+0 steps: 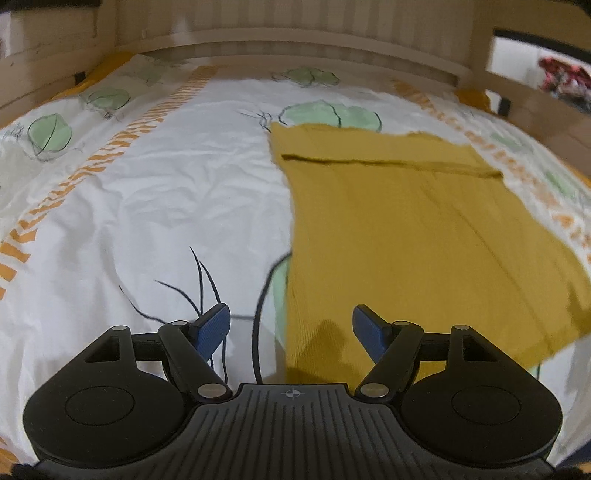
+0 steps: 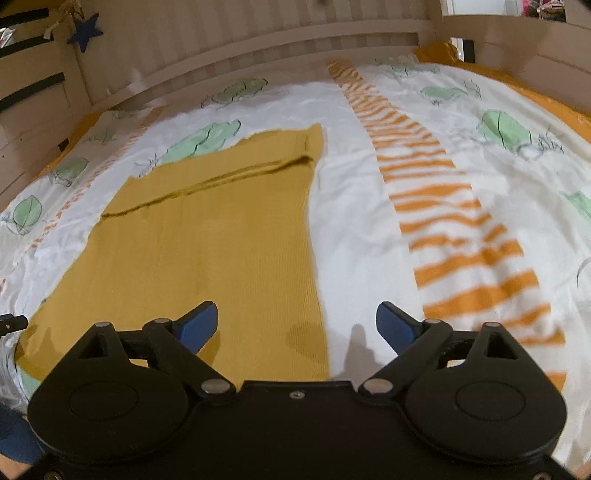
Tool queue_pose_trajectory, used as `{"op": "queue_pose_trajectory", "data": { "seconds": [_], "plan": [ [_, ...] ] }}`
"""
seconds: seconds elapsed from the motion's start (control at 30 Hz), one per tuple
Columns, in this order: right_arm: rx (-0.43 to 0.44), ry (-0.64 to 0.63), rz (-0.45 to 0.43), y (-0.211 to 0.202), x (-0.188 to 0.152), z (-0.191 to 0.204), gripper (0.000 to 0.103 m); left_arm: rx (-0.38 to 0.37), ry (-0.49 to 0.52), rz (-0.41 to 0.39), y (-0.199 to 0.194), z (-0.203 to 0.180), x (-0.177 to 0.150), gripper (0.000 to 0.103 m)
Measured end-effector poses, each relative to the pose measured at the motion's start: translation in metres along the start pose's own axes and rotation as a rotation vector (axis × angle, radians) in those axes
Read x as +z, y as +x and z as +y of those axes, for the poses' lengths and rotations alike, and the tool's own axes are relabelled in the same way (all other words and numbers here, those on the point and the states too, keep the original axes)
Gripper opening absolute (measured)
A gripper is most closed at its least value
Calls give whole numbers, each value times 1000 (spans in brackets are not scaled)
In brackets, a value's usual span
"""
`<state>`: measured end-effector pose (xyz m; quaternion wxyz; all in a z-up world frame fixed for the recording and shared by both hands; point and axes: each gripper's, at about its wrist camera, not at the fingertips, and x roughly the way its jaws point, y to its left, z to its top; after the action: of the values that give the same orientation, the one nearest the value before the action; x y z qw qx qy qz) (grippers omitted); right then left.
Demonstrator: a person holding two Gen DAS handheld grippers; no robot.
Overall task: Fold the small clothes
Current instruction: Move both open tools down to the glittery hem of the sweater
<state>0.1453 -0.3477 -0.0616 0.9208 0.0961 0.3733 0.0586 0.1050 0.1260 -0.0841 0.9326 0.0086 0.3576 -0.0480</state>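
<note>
A mustard-yellow ribbed garment lies flat on the bed, with a folded band across its far end. In the left wrist view my left gripper is open and empty, hovering over the garment's near left edge. In the right wrist view the same garment lies left of centre. My right gripper is open and empty, straddling the garment's near right edge, with its left fingertip above the cloth and its right one above the sheet.
The bed sheet is white with green leaf prints and orange striped bands. A wooden slatted bed rail runs along the far side. A blue star hangs on the rail at the left.
</note>
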Motion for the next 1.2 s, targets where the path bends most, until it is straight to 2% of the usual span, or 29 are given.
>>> {"op": "queue_pose_trajectory", "data": {
  "seconds": [0.33, 0.53, 0.7, 0.87, 1.07, 1.2],
  "plan": [
    [12, -6, 26, 2, -16, -6, 99, 14, 29, 14, 9, -6, -14, 74],
    [36, 17, 91, 13, -22, -7, 101, -6, 1, 27, 13, -6, -16, 81],
    [77, 30, 107, 15, -25, -4, 103, -12, -19, 37, 16, -7, -17, 85],
    [98, 21, 119, 19, -27, 1, 103, -22, -38, 40, 15, -4, -16, 86],
    [118, 15, 121, 22, -28, 3, 103, -37, -34, 53, 12, -6, -16, 83],
    [121, 1, 120, 23, -29, 5, 103, -60, -30, 48, 6, -6, -19, 68]
  ]
}}
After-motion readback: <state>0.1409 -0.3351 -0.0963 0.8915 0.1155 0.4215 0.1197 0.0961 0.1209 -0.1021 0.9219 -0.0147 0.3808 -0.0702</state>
